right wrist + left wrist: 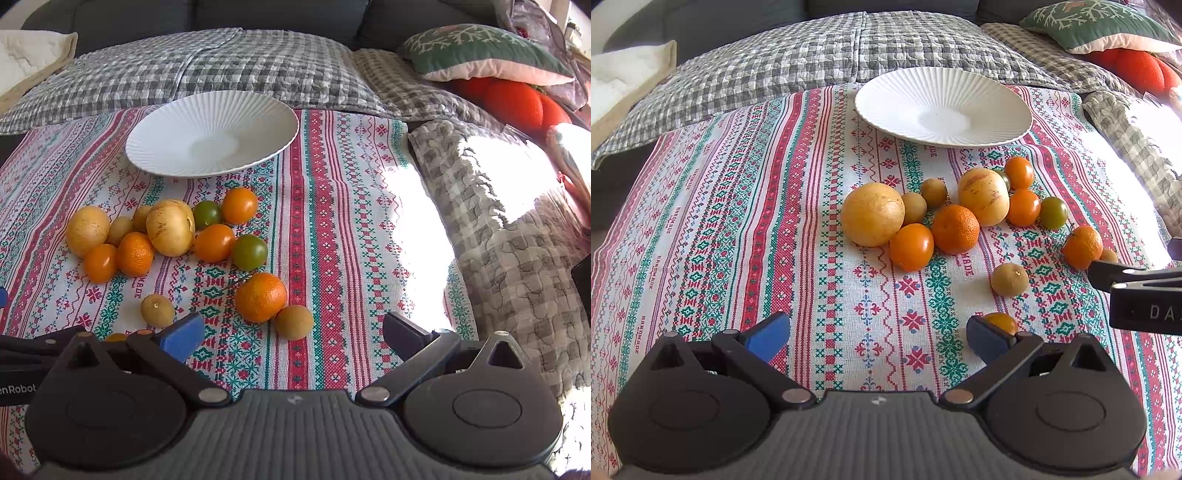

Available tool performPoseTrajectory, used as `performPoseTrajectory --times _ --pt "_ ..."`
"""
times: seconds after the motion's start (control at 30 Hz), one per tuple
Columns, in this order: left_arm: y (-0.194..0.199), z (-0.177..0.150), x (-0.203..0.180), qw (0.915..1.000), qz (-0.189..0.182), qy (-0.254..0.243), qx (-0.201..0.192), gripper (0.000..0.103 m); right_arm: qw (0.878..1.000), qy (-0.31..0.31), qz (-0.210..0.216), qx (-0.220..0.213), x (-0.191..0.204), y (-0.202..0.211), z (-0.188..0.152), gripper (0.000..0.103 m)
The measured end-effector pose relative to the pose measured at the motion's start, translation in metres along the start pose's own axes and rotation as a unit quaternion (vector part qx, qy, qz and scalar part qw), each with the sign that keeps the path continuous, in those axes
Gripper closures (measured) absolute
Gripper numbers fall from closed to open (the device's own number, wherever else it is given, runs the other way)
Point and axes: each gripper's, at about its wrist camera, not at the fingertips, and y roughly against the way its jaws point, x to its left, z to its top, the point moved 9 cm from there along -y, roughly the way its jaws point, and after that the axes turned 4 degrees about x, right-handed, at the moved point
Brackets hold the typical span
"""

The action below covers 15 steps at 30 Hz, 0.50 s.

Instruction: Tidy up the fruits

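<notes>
Both grippers spread and empty, fruit loose on cloth, plate bare — first pick not yet made.

Left gripper (879,341) hovers low over the cloth (738,221), jaws wide, nothing between them; a small orange tomato (1001,322) sits just beside its right finger. Right gripper (293,338) likewise wide, with a mandarin (260,297) and a brown longan (293,322), touching each other, just ahead between the fingers. Likely best to start with these near strays: centre one fruit between the pads, close gently since tomatoes bruise and round fruit rolls, then carry to the plate (162,162) at the far edge. Main cluster lies between grippers and plate: two pale yellow melon-like fruits (872,214), glossy orange tomatoes, green tomatoes (249,252), dull brown longans, all smooth and round.
</notes>
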Motion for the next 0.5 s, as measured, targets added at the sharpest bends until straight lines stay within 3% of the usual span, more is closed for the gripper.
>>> performPoseTrajectory --times 0.5 --pt "-0.0006 0.0004 -0.0022 1.0 0.0 0.0 0.001 0.005 1.0 0.001 0.002 0.0 0.0009 0.0019 -0.0008 0.0"
